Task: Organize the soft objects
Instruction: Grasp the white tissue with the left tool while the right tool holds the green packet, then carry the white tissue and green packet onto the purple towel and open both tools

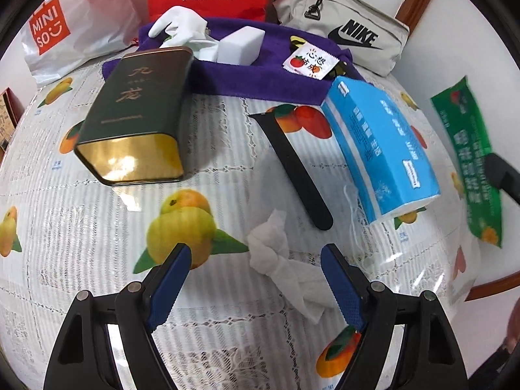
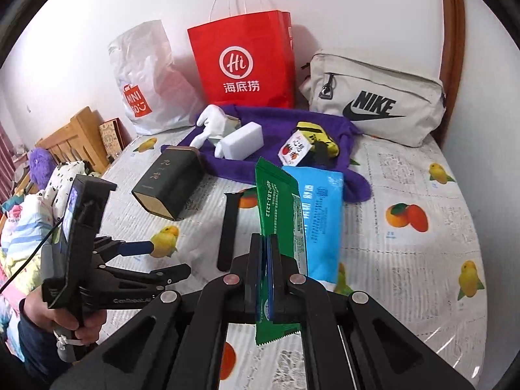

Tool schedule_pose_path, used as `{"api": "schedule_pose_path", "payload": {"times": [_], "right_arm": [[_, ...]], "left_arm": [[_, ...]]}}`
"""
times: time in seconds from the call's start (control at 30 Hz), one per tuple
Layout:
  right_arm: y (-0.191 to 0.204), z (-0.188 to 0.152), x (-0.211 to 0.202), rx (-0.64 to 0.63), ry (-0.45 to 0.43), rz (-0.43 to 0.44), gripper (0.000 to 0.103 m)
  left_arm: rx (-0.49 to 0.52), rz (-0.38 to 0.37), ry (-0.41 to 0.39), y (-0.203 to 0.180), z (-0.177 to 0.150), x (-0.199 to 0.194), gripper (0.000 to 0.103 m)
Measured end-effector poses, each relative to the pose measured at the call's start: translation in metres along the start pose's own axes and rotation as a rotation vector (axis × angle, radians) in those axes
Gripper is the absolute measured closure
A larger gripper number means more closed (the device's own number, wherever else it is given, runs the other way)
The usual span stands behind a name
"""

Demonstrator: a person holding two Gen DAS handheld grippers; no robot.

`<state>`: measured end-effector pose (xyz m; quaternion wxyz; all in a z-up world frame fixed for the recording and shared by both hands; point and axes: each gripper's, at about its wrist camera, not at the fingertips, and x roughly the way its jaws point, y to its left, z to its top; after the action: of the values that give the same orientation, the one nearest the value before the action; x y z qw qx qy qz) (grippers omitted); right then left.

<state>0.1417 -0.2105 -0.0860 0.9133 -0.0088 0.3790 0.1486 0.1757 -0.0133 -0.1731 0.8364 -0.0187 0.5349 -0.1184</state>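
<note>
Fruit-print tablecloth (image 2: 406,260) crowded with clutter as the right gripper (image 2: 267,260) lifts a green packet (image 2: 279,201) above the tabletop.

Clamped flat on the packet's lower half, the right gripper holds it upright over the blue tissue pack (image 2: 321,214) near the tabletop's middle; the slick wrapper could slide out of the pinch, or its top could snag the purple towel (image 2: 351,130) at the far edge if swung low. The left gripper (image 1: 256,279), jaws wide apart, hovers low over a crumpled tissue (image 1: 276,253) at the near edge, angled forward and down; closing carelessly might catch the lace cloth too.
</note>
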Motion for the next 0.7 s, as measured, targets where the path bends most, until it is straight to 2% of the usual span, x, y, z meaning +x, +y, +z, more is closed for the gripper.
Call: {"api": "schedule_pose_path", "payload": {"times": [0.1, 0.13, 0.17, 0.23, 0.27, 0.37, 0.43, 0.7], "right_arm": [[-0.008, -0.005, -0.002, 0.017, 0.000, -0.001, 0.100], [-0.011, -0.007, -0.002, 0.026, 0.002, -0.001, 0.100], [-0.014, -0.009, -0.001, 0.037, 0.004, -0.002, 0.100], [-0.018, -0.012, 0.000, 0.042, 0.009, -0.001, 0.100], [-0.020, -0.013, -0.002, 0.043, 0.003, -0.002, 0.100], [-0.023, -0.016, -0.003, 0.053, 0.002, -0.002, 0.100], [-0.025, -0.018, -0.003, 0.063, 0.001, 0.003, 0.100], [-0.023, -0.019, 0.003, 0.071, 0.015, 0.020, 0.100]], "left_arm": [[0.021, 0.029, -0.011, -0.007, -0.002, 0.008, 0.023], [0.022, 0.044, -0.017, -0.009, -0.002, 0.011, 0.029], [0.024, 0.061, -0.015, -0.009, -0.003, 0.014, 0.041], [0.032, 0.097, -0.025, -0.010, -0.003, 0.017, 0.050], [0.041, 0.103, -0.032, -0.010, -0.003, 0.017, 0.065], [0.049, 0.085, -0.016, -0.008, 0.001, 0.016, 0.080], [0.033, 0.057, -0.021, -0.006, 0.001, 0.010, 0.080], [0.047, 0.039, -0.075, -0.007, 0.004, -0.019, 0.080]]}}
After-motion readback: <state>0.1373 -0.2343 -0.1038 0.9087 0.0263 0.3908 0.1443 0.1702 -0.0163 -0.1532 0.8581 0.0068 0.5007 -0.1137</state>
